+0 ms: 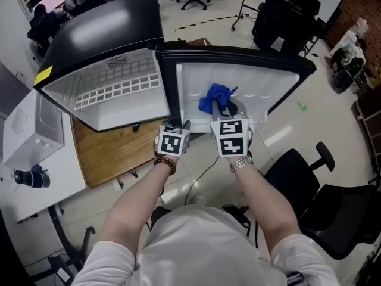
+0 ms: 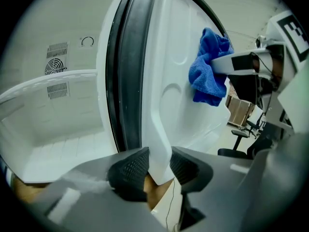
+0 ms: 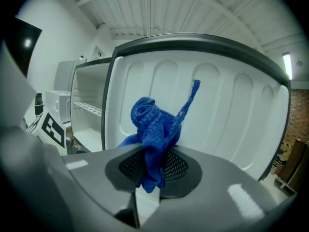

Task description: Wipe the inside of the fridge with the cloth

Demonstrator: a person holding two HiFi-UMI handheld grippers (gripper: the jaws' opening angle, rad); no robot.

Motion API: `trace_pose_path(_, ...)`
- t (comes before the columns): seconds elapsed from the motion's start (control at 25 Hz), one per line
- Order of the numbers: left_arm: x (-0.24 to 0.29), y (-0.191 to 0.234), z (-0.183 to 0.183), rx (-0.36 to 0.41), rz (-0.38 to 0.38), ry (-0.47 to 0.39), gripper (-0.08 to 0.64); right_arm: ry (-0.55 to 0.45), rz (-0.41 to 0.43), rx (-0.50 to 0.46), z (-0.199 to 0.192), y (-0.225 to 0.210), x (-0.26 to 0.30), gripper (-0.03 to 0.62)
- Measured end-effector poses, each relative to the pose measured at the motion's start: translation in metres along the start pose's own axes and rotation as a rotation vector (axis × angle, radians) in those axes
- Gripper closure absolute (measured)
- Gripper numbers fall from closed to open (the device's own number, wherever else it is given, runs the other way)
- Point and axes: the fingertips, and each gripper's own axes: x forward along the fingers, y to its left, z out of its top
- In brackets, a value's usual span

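Note:
The small fridge (image 1: pixel 119 94) stands open, its white interior and wire shelf showing. Its door (image 1: pixel 262 88) is swung out to the right, inner side toward me. My left gripper (image 1: pixel 180 126) is shut on the door's lower edge; in the left gripper view both pads of the left gripper (image 2: pixel 159 166) press on the white edge of the door (image 2: pixel 159 81). My right gripper (image 1: pixel 228 111) is shut on a bunched blue cloth (image 1: pixel 215 96) against the door's inner panel. In the right gripper view the cloth (image 3: pixel 154 124) rises out of the right gripper (image 3: pixel 154 166) in front of the door (image 3: pixel 227 110).
The fridge rests on a wooden board (image 1: pixel 113 151). A white table with a white appliance (image 1: pixel 30 136) stands at the left. A black office chair (image 1: pixel 321 201) is close on the right, and a cable (image 1: pixel 205 174) runs over the floor below my hands.

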Motion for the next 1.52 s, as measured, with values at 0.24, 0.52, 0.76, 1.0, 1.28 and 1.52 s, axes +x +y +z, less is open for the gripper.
trace_pose_path(0.24, -0.001, -0.001, 0.0, -0.009, 0.005, -0.002, 0.419, 0.009, -0.053, 0.005, -0.01, -0.029, -0.01, 0.528)
trace_pose_path(0.52, -0.001, 0.0, 0.001, -0.01, 0.014, -0.006, 0.42, 0.023, -0.12, 0.025, -0.024, -0.068, -0.021, 0.528)
trace_pose_path(0.76, -0.002, -0.002, 0.004, -0.014, 0.018, -0.019, 0.422, 0.043, -0.178, 0.032, -0.039, -0.101, -0.03, 0.528)
trace_pose_path(1.0, -0.002, -0.002, 0.004, -0.016, 0.026, -0.023, 0.422, 0.051, -0.236, 0.046, -0.048, -0.134, -0.041, 0.528)
trace_pose_path(1.28, -0.003, -0.002, 0.005, -0.021, 0.032, -0.028, 0.423, 0.07, -0.294, 0.069, -0.06, -0.164, -0.05, 0.528)
trace_pose_path(1.52, -0.003, -0.004, 0.006, -0.03, 0.026, -0.031, 0.422, 0.043, -0.262, 0.064, -0.056, -0.147, -0.058, 0.528)
